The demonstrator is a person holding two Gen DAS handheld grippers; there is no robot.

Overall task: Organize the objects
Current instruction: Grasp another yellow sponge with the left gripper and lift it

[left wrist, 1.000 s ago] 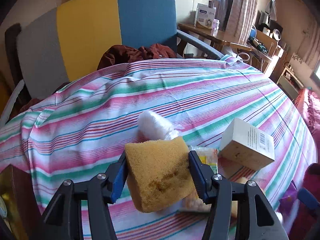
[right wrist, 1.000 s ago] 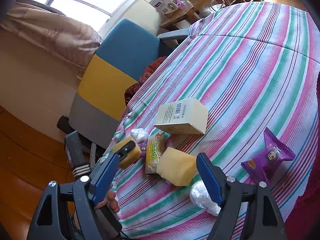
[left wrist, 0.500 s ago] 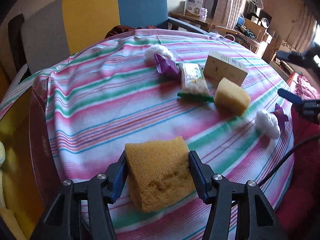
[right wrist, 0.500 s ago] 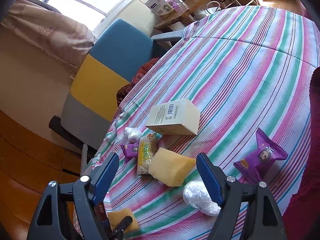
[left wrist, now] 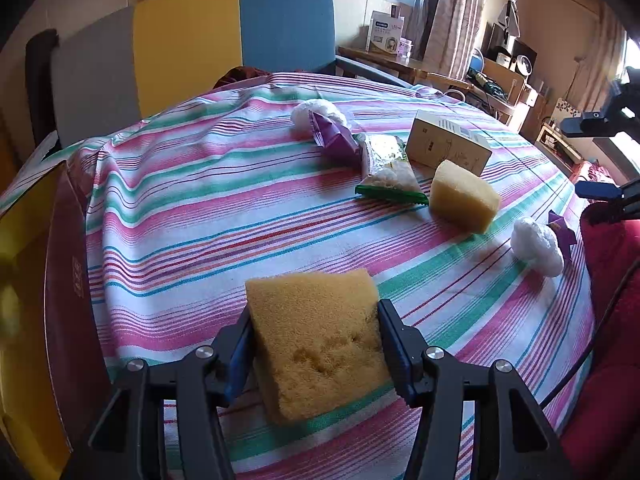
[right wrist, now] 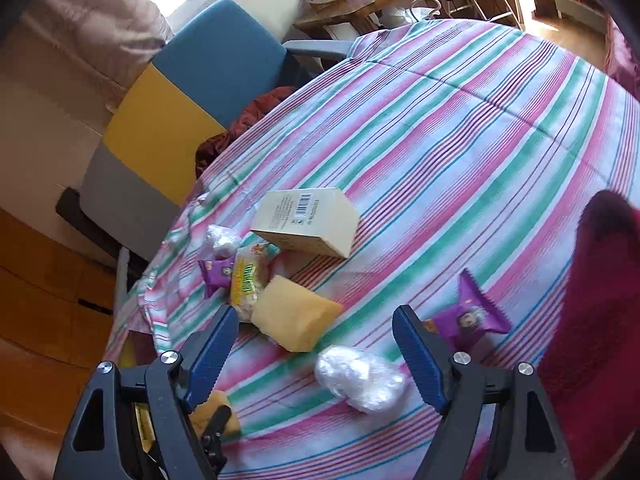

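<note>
My left gripper [left wrist: 314, 340] is shut on an orange-brown sponge [left wrist: 320, 340], held above the near edge of the striped tablecloth [left wrist: 200, 216]; the sponge also shows in the right wrist view [right wrist: 214, 414]. My right gripper [right wrist: 312, 344] is open and empty, hovering over a white plastic-wrapped ball [right wrist: 360, 374] and a pale yellow sponge [right wrist: 292, 316]. On the cloth lie a cream box [right wrist: 308, 220], a green-edged snack bag [right wrist: 246, 280], a purple packet [right wrist: 216, 274] and another white wrapped ball [right wrist: 222, 238]. A second purple packet [right wrist: 468, 316] lies to the right.
A chair with grey, yellow and blue panels [left wrist: 192, 44] stands behind the table with a dark red cloth [right wrist: 256, 114] on its seat. A wooden desk with a box [left wrist: 384, 36] is at the back. A dark red fabric [right wrist: 600, 300] lies at the right table edge.
My left gripper has pulled back from the group of objects with the sponge in it, toward the near table edge. My right gripper has shifted slightly; it stays open.
</note>
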